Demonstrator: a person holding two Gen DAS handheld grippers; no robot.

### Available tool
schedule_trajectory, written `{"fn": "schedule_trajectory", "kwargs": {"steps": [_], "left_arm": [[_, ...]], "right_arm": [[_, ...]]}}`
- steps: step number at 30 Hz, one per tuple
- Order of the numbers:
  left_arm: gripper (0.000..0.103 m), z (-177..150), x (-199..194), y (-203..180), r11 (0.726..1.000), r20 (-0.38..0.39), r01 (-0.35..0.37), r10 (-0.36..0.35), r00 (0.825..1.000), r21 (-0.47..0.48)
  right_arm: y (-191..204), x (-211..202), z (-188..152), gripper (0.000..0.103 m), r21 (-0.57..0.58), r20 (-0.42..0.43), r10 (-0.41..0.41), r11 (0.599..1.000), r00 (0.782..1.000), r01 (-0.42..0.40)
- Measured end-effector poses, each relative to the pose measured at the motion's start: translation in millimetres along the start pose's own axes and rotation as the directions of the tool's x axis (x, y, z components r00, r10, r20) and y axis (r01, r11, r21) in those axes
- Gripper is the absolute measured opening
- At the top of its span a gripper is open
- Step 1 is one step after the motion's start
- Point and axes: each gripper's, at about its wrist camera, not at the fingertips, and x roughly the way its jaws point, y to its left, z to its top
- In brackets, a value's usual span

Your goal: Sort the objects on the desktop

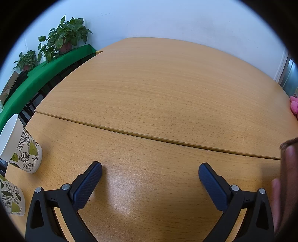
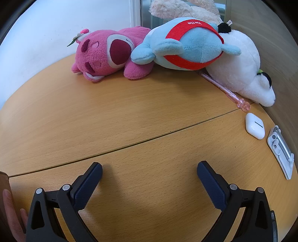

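Observation:
My left gripper point(image 1: 150, 170) is open over bare wooden table, nothing between its fingers. Two leaf-patterned paper cups stand at the left edge: one point(image 1: 19, 145) beside the left finger, another point(image 1: 11, 198) nearer. My right gripper point(image 2: 150, 169) is open too, empty, low over the table. Beyond it lie a pink plush bear point(image 2: 108, 55), a blue plush with a red band point(image 2: 186, 44), and a white plush point(image 2: 242, 68) at the back right. A pink pen point(image 2: 223, 89) lies by the white plush. A white earbud case point(image 2: 254, 126) and a silver-white stand point(image 2: 281, 150) rest at the right.
The table point(image 1: 158, 89) is two wooden tops joined by a seam. A green-covered bench point(image 1: 37, 78) with potted plants point(image 1: 65, 35) stands left of it against a white wall. A hand point(image 1: 286, 176) shows at the right edge of the left view. A cream plush point(image 2: 186, 9) lies behind.

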Motion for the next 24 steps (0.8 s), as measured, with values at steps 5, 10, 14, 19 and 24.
{"fn": "schedule_trajectory", "kwargs": {"steps": [5,10,14,19,24], "left_arm": [[0.103,0.2,0.3,-0.1,1.0,0.0,-0.001,0.001,1.0,-0.001],[0.103,0.2,0.2,-0.3,1.0,0.0,-0.001,0.001,1.0,-0.001],[0.103,0.4,0.3,-0.3,1.0,0.0,-0.001,0.001,1.0,-0.002],[0.103,0.6,0.3,-0.4,1.0,0.0,-0.002,0.002,1.0,-0.002],[0.103,0.9,0.4,-0.3,1.0,0.0,-0.002,0.002,1.0,-0.002]], "right_arm": [[-0.3,0.0,-0.3,0.103,0.0,0.0,0.0,1.0,1.0,0.0],[-0.7,-0.8,-1.1,0.103,0.001,0.002,0.0,1.0,1.0,0.0],[-0.6,-0.7,-1.2,0.103,0.001,0.002,0.0,1.0,1.0,0.0],[-0.4,-0.7,-1.4,0.103,0.001,0.002,0.0,1.0,1.0,0.0],[-0.4,-0.7,-1.3,0.103,0.001,0.002,0.0,1.0,1.0,0.0]]}}
